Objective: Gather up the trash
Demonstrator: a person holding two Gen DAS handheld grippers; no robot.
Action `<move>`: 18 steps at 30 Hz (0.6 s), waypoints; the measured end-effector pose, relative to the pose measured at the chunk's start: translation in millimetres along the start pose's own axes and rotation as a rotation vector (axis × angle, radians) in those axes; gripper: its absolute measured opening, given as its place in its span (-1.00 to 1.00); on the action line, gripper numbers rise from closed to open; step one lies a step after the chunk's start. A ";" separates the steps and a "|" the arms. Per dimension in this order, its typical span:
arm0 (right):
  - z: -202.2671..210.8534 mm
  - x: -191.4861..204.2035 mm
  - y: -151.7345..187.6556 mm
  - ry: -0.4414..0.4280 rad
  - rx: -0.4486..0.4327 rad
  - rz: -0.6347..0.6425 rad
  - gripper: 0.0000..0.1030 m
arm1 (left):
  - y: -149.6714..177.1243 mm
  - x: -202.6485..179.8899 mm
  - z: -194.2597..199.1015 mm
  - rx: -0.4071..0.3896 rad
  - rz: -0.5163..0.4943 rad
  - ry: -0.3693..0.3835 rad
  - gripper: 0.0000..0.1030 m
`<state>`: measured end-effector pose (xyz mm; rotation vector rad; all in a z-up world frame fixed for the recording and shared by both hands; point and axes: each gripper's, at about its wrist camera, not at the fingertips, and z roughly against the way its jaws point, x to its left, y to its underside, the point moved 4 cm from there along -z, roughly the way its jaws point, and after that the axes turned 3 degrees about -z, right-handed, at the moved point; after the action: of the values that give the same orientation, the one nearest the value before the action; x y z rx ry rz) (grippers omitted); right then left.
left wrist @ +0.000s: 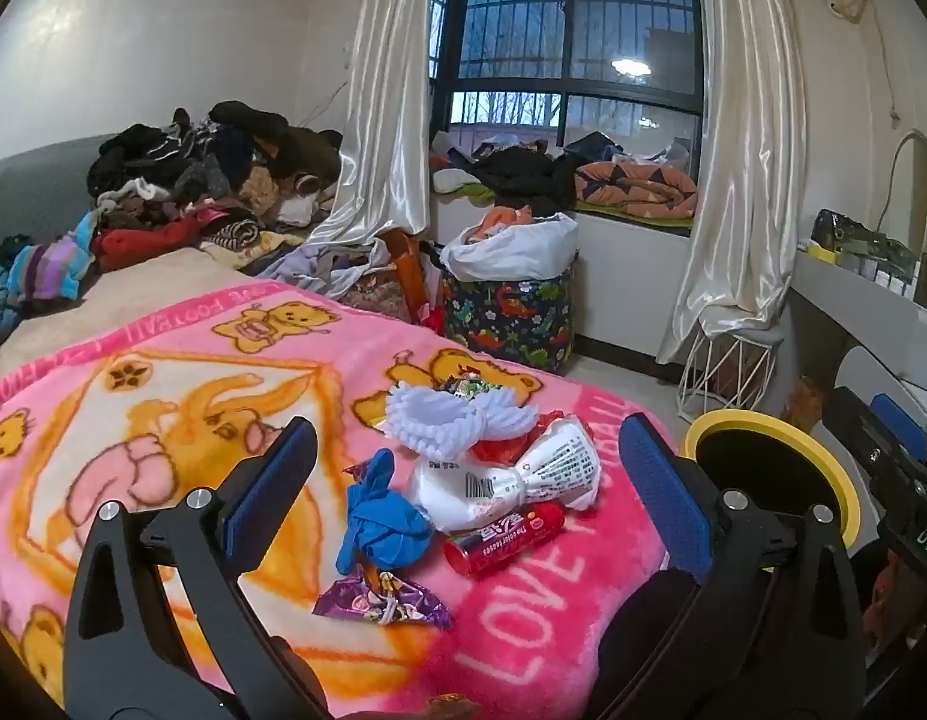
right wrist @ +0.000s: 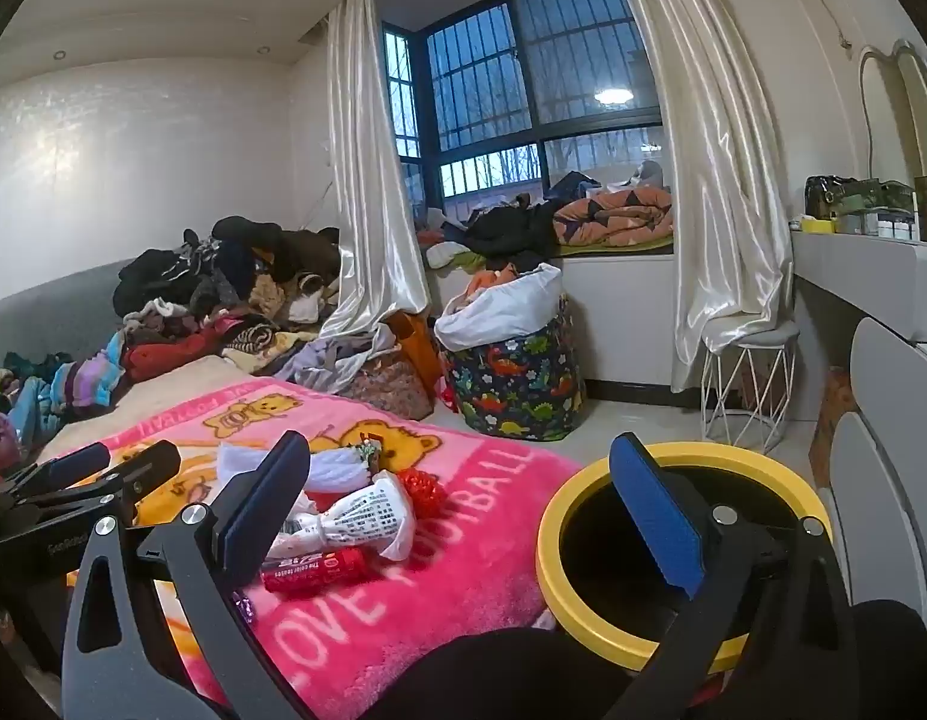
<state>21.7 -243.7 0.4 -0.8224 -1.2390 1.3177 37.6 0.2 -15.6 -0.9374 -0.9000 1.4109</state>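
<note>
A small heap of trash, a blue glove [left wrist: 376, 516], white wrapper [left wrist: 511, 480] and red tube [left wrist: 505, 537], lies on the pink blanket [left wrist: 163, 372] just ahead of the left gripper [left wrist: 463, 480], whose jaws are spread and empty. The right gripper [right wrist: 457, 504], equally spread, tilts slightly down, straddling the blanket's edge and the yellow-rimmed bin [right wrist: 559, 564] beside the bed

We face a barred window [left wrist: 574, 42] showing dusk-blue light, framed by cream satin curtains [left wrist: 382, 90]. White walls [left wrist: 163, 42] enclose the room. A white wire stool [right wrist: 748, 384] stands on the pale floor [right wrist: 637, 420].
</note>
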 end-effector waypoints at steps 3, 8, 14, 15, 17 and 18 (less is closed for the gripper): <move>0.2 0.1 -0.3 0.000 0.002 -0.001 0.88 | -0.4 -1.0 0.5 -0.013 -0.014 -0.006 0.80; -0.7 0.1 0.2 0.002 0.008 -0.004 0.88 | -1.6 -0.8 -4.0 0.000 -0.008 -0.003 0.80; 3.8 0.7 -2.8 0.007 0.001 -0.007 0.88 | -13.8 -6.8 6.4 -0.026 -0.016 0.003 0.80; 4.3 0.9 -3.1 0.007 0.000 -0.008 0.88 | -15.2 -7.1 6.7 -0.026 -0.016 0.004 0.80; -0.1 -0.7 -4.0 0.007 0.004 -0.003 0.88 | -9.4 -10.2 6.7 -0.029 -0.019 0.008 0.80; 0.2 -1.0 -3.8 0.008 0.003 -0.003 0.88 | -9.6 -10.4 7.4 -0.028 -0.020 0.009 0.80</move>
<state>22.6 -245.2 3.9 -0.8225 -1.2312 1.3123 34.7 -9.9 -3.5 -0.9524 -0.9219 1.3794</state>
